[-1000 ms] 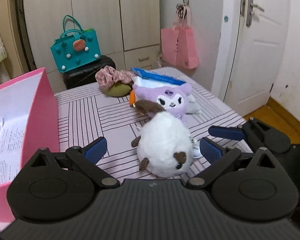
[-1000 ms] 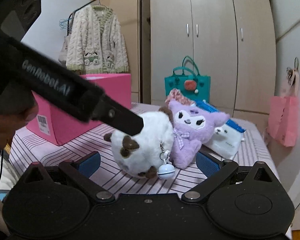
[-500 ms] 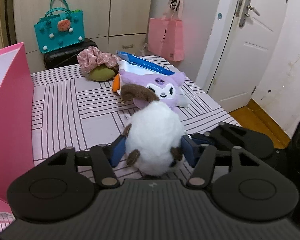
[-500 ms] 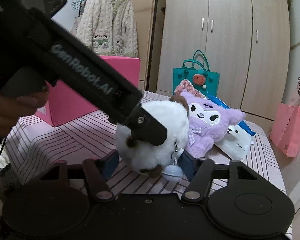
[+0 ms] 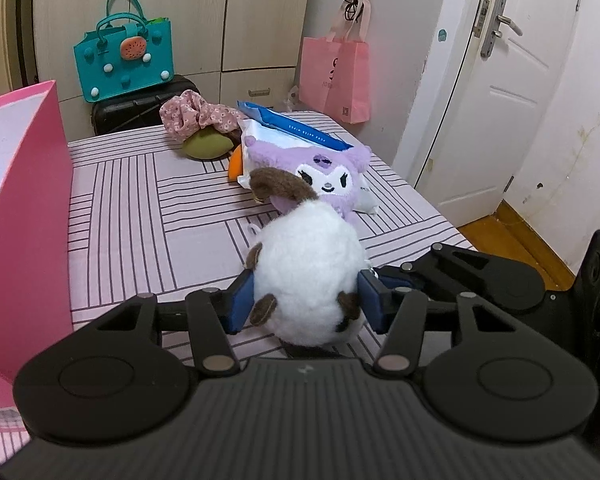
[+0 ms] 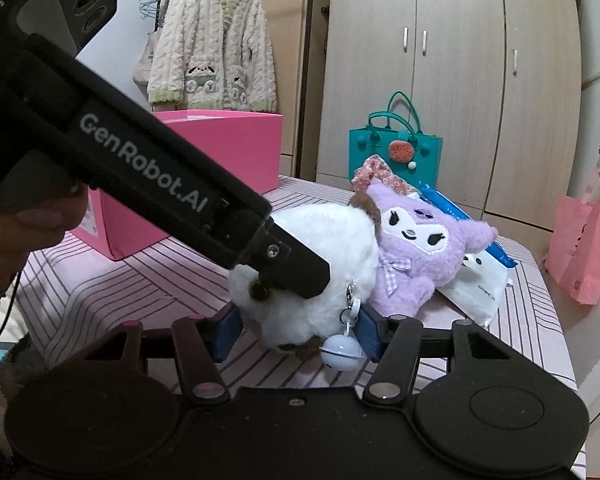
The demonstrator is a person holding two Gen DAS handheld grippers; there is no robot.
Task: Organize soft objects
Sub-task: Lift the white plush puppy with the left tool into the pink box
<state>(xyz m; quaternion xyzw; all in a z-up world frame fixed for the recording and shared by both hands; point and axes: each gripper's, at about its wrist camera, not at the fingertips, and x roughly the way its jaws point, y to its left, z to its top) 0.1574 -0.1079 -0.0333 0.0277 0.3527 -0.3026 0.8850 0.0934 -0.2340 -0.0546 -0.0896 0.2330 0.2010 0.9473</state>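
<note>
A round white plush with brown ears [image 5: 306, 272] lies on the striped pink table [image 5: 148, 208]. My left gripper [image 5: 306, 300] is shut on it, blue pads pressing both sides. My right gripper [image 6: 296, 330] is shut on the same white plush [image 6: 324, 236] from the other side, near its pale blue bell [image 6: 342, 354]. A purple plush [image 5: 328, 180] lies just behind it, also in the right wrist view [image 6: 420, 248]. The open pink box [image 5: 20, 208] stands at the left.
A wipes pack [image 5: 292, 128], a floral scrunchie [image 5: 196, 114] on a green plush [image 5: 206, 146] and an orange item [image 5: 234, 164] lie at the table's back. A teal bag [image 5: 124, 60] sits on a black suitcase behind. The table edge drops off at the right.
Both grippers moved in around the white plush and shut on it. The plush now sits slightly raised between the pads.
</note>
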